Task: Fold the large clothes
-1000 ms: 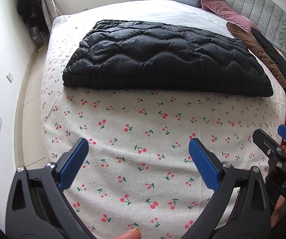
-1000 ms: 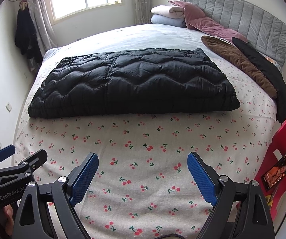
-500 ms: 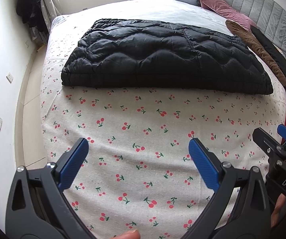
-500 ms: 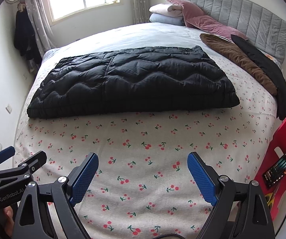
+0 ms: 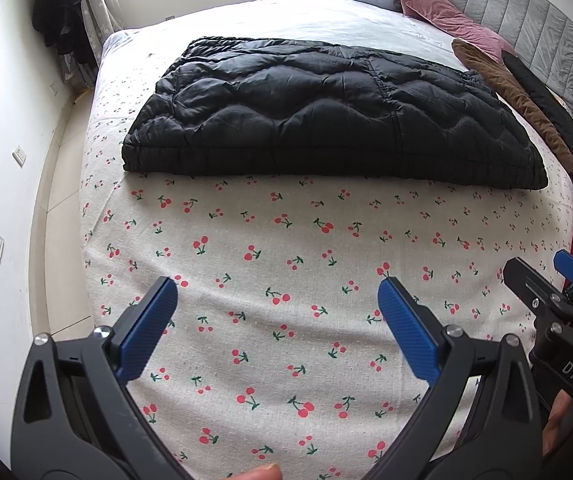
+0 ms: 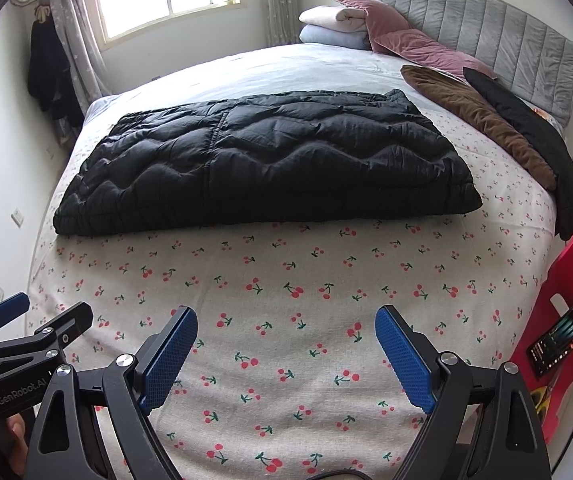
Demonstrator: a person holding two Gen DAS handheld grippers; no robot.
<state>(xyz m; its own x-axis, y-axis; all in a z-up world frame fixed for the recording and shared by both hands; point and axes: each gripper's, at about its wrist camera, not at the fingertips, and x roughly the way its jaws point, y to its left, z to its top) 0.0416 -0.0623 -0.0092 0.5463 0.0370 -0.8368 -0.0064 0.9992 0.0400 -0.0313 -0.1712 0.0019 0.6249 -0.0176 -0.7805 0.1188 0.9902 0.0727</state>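
Observation:
A black quilted puffer jacket [image 5: 326, 116] [image 6: 270, 164] lies folded into a wide rectangle across the middle of the bed [image 5: 286, 248] [image 6: 294, 280], on a cherry-print sheet. My left gripper [image 5: 278, 292] hovers over the bare sheet well short of the jacket's near hem, jaws wide apart, nothing between the blue pads. My right gripper [image 6: 286, 320] hangs the same way, open and empty. Each gripper shows at the edge of the other's view: the right one [image 5: 542, 280] and the left one [image 6: 42, 312].
A brown garment [image 6: 482, 120] and a black one [image 6: 534, 136] lie along the grey headboard [image 6: 482, 20]. Pink pillows [image 6: 406, 40] and folded blankets [image 6: 334, 26] sit at the far corner. A red stool [image 6: 566, 312] holding a phone [image 6: 562, 336] stands right of the bed. Dark clothes [image 6: 48, 68] hang by the window.

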